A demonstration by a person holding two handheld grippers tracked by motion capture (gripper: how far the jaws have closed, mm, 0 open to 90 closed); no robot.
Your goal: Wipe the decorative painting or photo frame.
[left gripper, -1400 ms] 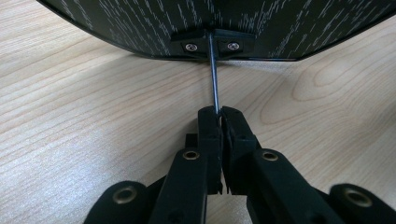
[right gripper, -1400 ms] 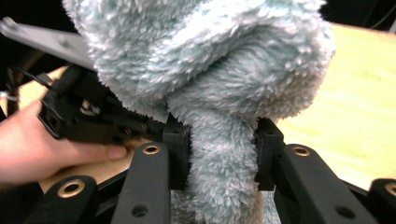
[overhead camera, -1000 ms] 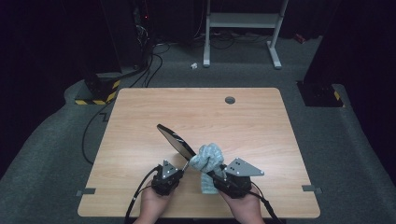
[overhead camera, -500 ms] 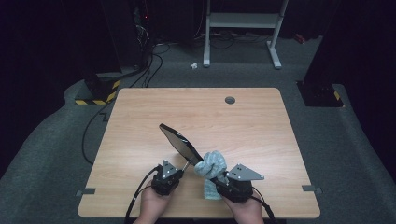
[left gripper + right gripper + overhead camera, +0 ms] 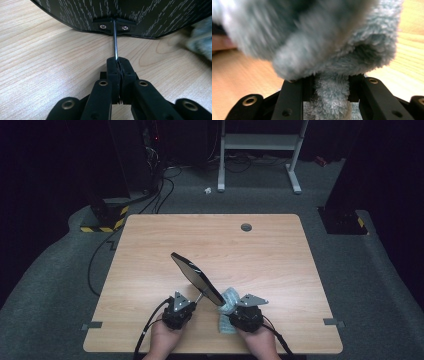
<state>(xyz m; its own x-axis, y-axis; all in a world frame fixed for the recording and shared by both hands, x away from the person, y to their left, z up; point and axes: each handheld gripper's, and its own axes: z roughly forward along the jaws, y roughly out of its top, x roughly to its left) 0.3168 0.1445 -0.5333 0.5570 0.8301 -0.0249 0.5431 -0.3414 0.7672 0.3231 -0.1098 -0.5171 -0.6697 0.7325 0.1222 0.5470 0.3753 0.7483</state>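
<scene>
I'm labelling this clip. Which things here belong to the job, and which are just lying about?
In the job:
- mirror, held by its stem in the left tongs
- cloth, gripped in the right tongs

Lying about:
- cables on the floor
- white frame behind the table

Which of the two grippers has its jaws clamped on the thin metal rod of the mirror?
The left gripper: it pinches the mirror by its thin metal rod. The right gripper holds a fluffy blue-grey cloth instead.
</scene>
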